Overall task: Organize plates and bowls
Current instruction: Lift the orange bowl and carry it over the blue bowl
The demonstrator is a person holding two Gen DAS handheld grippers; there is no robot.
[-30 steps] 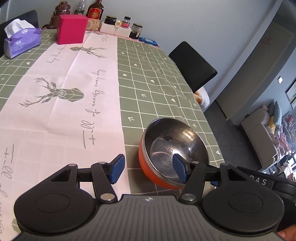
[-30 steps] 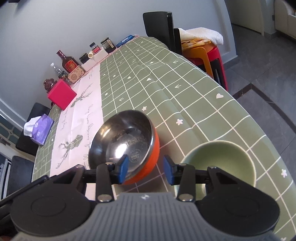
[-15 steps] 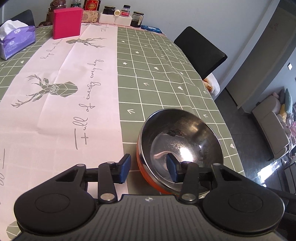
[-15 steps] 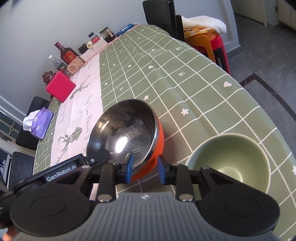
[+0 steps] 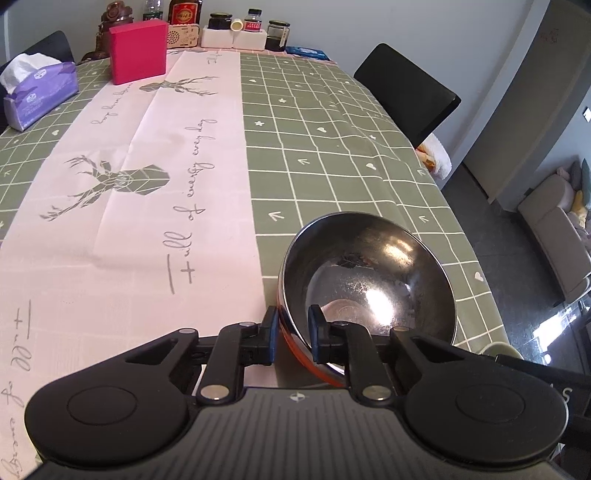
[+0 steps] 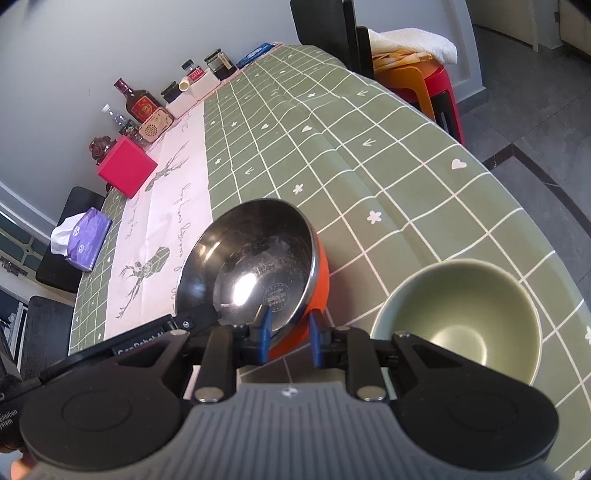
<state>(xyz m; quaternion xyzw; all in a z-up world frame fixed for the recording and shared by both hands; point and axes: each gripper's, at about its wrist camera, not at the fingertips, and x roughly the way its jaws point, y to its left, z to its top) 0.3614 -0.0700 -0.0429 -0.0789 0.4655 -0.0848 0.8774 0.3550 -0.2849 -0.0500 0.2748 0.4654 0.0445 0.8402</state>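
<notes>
An orange bowl with a shiny steel inside point(image 5: 369, 288) is tilted above the green checked tablecloth; it also shows in the right wrist view point(image 6: 255, 258). My left gripper point(image 5: 291, 338) is shut on its near rim, one finger inside and one outside. My right gripper point(image 6: 288, 338) is shut on the bowl's rim as well. The left gripper's finger point(image 6: 199, 317) shows at the bowl's left edge. A pale green bowl point(image 6: 458, 321) stands upright on the cloth to the right of the orange one.
A red box point(image 5: 138, 50), a purple tissue pack point(image 5: 37, 92), bottles and jars point(image 5: 240, 29) stand at the table's far end. A black chair point(image 5: 406, 92) and a red-orange stool with a towel point(image 6: 417, 62) stand at the right side. The table edge point(image 6: 546, 221) is close.
Both grippers have closed on the orange bowl's rim. The bowl has tilted and come closer in both views.
</notes>
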